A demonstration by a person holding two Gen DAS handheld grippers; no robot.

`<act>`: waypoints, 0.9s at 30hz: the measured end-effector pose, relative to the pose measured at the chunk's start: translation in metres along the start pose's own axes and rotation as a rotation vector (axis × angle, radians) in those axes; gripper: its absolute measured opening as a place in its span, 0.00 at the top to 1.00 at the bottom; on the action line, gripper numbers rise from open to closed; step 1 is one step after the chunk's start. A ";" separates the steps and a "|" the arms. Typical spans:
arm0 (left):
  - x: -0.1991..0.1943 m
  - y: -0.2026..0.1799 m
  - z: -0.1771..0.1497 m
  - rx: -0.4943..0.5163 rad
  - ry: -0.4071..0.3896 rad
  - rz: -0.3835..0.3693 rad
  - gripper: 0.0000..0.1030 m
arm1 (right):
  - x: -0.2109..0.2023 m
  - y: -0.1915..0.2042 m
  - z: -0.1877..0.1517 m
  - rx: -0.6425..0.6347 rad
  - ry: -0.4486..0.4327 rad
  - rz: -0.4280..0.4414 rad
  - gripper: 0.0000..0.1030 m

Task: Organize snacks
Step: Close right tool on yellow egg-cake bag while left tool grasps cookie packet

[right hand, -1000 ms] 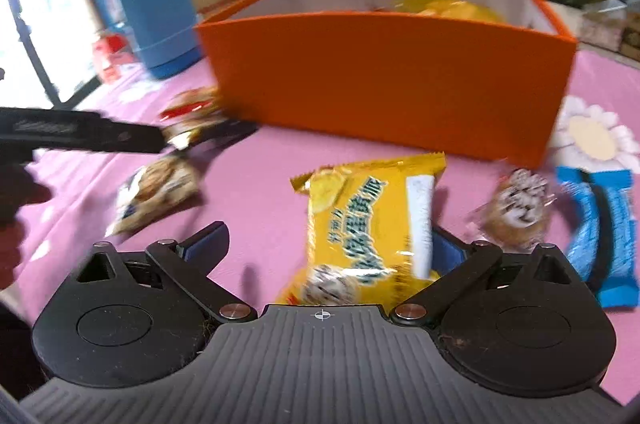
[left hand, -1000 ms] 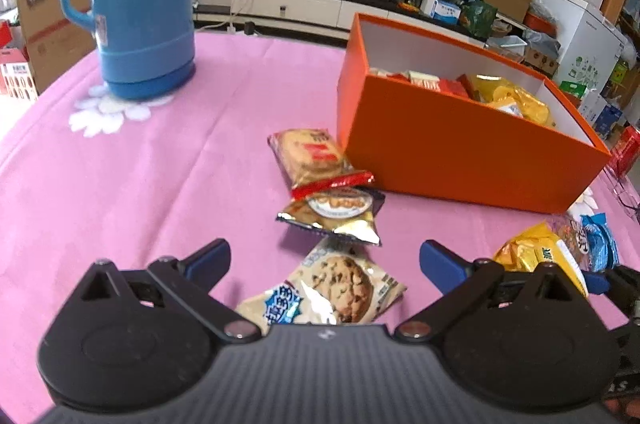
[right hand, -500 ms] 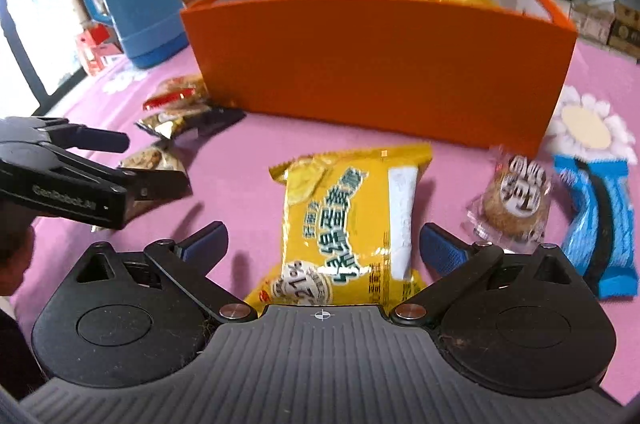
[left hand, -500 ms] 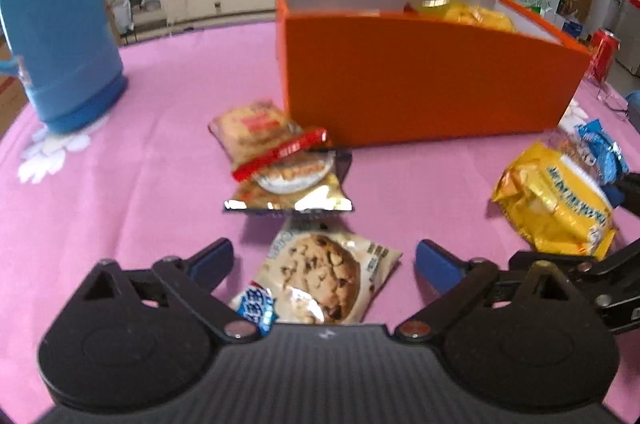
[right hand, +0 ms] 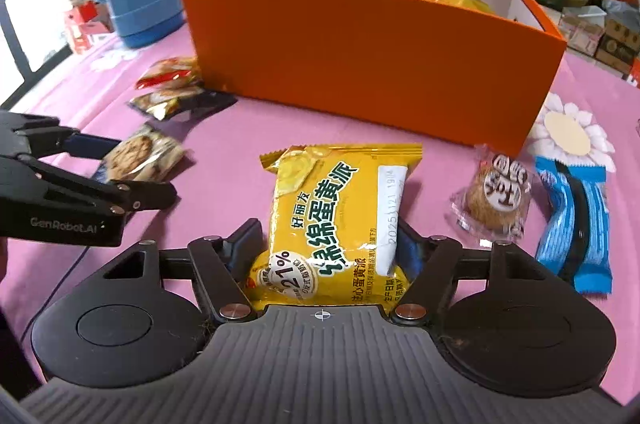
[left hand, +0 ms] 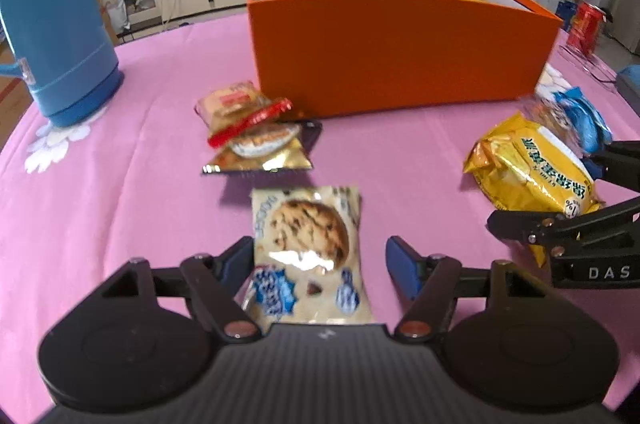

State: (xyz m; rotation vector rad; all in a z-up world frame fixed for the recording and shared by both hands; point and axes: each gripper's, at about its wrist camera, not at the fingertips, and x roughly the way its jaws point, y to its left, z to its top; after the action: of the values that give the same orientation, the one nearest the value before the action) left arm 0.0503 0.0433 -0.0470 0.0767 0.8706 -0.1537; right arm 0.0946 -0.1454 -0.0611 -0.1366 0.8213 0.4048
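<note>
1. Cluttered living room in the back: glass shelf, cabinets, stacked cartons. Up front, a pink tablecloth (left hand: 120, 191) with white daisy prints, plus a glossy blue plastic thermos (left hand: 52, 11).
2. Matte orange cardboard box (right hand: 376, 59) with a white inside; a crinkly yellow bag shows over its rim.
3. Left gripper (left hand: 320, 260) sits wide around the shiny cookie packet (left hand: 308, 244); only its left finger touches the packet.
4. Right gripper (right hand: 326, 244) is closed in on the puffy yellow cake packet (right hand: 340, 224), both fingers against it, lying on the cloth just in front of the box.
5. Two foil packets (left hand: 252, 131) overlap by the box corner.
</note>
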 end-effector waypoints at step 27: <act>-0.017 0.011 -0.011 -0.027 0.020 -0.124 0.51 | -0.031 0.003 -0.021 -0.047 -0.017 0.043 0.72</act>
State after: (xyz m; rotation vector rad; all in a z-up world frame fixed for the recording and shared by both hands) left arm 0.0337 0.0576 -0.0411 -0.0011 0.8979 -0.2578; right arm 0.0605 -0.1575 -0.0526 -0.1594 0.7996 0.4653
